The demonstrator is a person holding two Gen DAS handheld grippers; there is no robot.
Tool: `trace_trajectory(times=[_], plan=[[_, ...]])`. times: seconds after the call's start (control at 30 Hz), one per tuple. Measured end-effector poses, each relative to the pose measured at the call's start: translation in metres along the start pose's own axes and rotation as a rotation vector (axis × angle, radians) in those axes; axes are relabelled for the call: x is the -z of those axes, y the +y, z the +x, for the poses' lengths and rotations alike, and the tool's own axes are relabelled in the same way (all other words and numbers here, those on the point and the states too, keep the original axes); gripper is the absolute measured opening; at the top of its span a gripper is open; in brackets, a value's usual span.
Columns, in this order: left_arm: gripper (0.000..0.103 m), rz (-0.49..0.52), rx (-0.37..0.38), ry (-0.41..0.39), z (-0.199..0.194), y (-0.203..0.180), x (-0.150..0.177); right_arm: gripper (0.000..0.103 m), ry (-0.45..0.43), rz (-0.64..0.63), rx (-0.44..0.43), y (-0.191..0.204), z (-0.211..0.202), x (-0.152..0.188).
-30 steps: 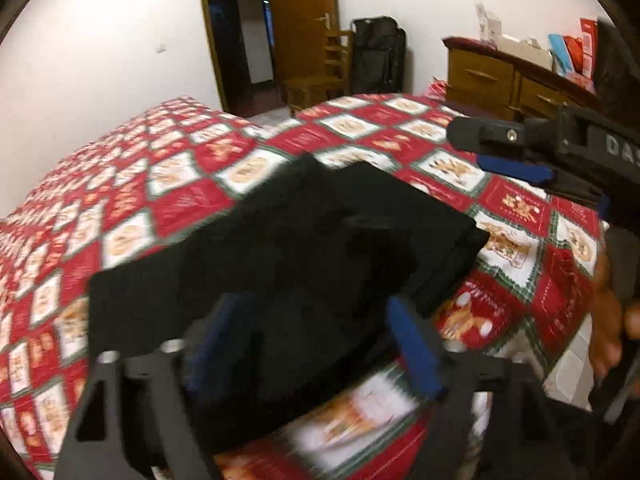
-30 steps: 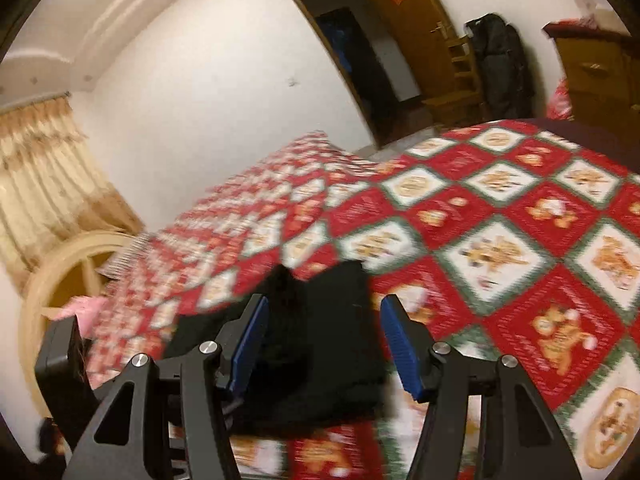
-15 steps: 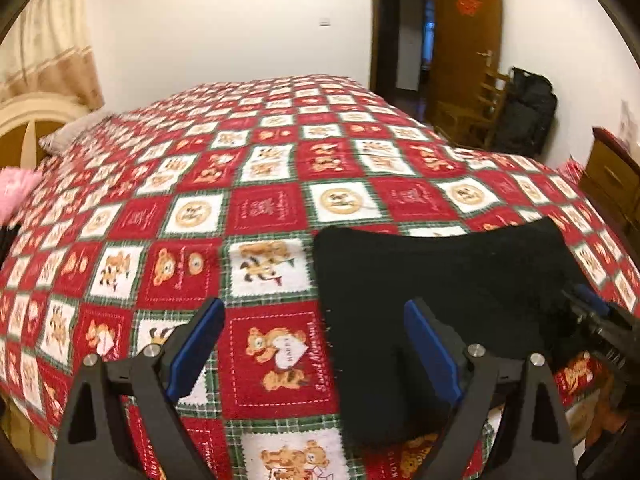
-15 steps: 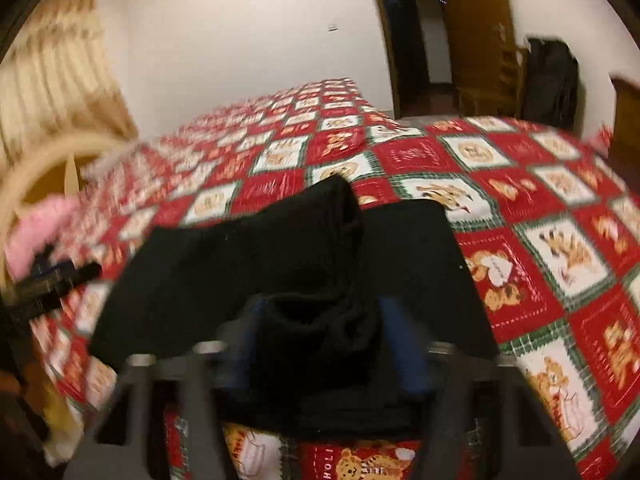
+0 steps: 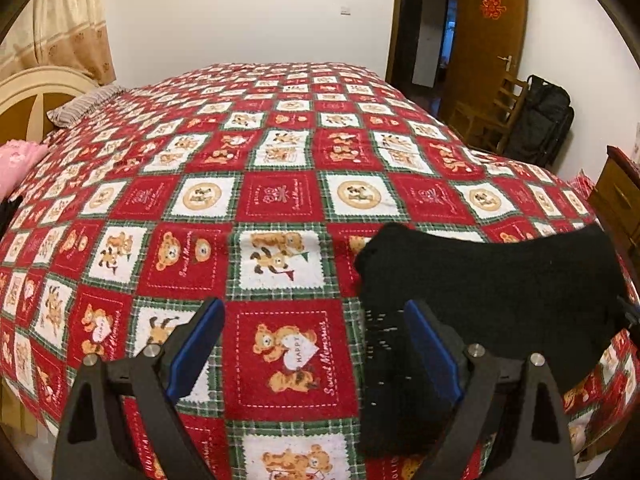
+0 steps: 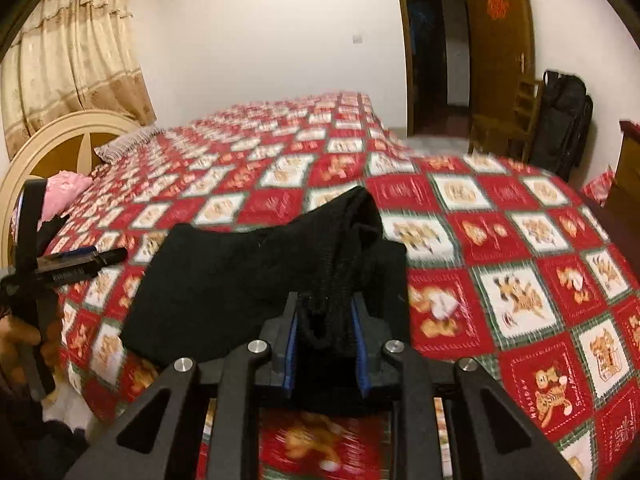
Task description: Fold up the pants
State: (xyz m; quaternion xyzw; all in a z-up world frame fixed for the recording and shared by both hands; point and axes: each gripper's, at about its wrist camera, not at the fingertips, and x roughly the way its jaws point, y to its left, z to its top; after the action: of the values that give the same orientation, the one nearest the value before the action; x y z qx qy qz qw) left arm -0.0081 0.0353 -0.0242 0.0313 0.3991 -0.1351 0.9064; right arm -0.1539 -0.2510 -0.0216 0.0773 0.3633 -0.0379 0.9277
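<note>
Between the blue pads of the right gripper (image 6: 324, 344) a bunched ridge of the black pants (image 6: 248, 280) is caught; the jaws are closing on it and stand narrow, with fabric filling the gap. Gathering a raised pleat near the garment's near edge gives the gripper several layers at once, which suits lifting or dragging that edge for a further fold. Beyond the pinch, the pants lie as a compact dark rectangle on the near part of the bed (image 6: 520, 240), close to the mattress edge, so both grippers can reach them from the bedside. The left gripper (image 5: 312, 348) holds its jaws wide apart with nothing between them; only the red patchwork cover shows in the gap. Its right finger (image 5: 430, 348) stands over the left margin of the pants, while the left finger sits over bare cover, so the tool is beside the garment rather than on it, probably placed to take the free end next. Seen from the right wrist, that gripper appears at the far left, apart from the cloth. Farther out are a headboard (image 6: 60, 148), pillows and a dark doorway (image 6: 432, 40).
</note>
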Motion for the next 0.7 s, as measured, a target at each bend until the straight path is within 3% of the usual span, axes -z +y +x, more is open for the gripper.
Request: trace_trajectory(times=[0.27, 0.4, 0.5, 0.6, 0.7], plan=[[0.093, 0.036, -0.098, 0.082, 0.036, -0.023, 0.026, 0.032, -0.016, 0.036, 0.025, -0.018, 0.012, 0.013], [0.094, -0.006, -0.087, 0.076, 0.038, -0.02, 0.039, 0.037, -0.018, 0.067, 0.021, -0.024, 0.005, 0.012], [0.094, 0.034, -0.101, 0.088, 0.032, -0.02, 0.033, 0.037, -0.102, 0.08, 0.069, -0.024, -0.02, 0.01], [0.094, 0.062, -0.101, 0.049, 0.018, -0.019, 0.021, 0.036, -0.207, 0.008, 0.135, -0.012, -0.049, 0.005], [0.094, 0.072, -0.074, 0.015, 0.013, -0.024, 0.007, 0.031, -0.172, -0.051, 0.035, 0.008, -0.042, -0.003]])
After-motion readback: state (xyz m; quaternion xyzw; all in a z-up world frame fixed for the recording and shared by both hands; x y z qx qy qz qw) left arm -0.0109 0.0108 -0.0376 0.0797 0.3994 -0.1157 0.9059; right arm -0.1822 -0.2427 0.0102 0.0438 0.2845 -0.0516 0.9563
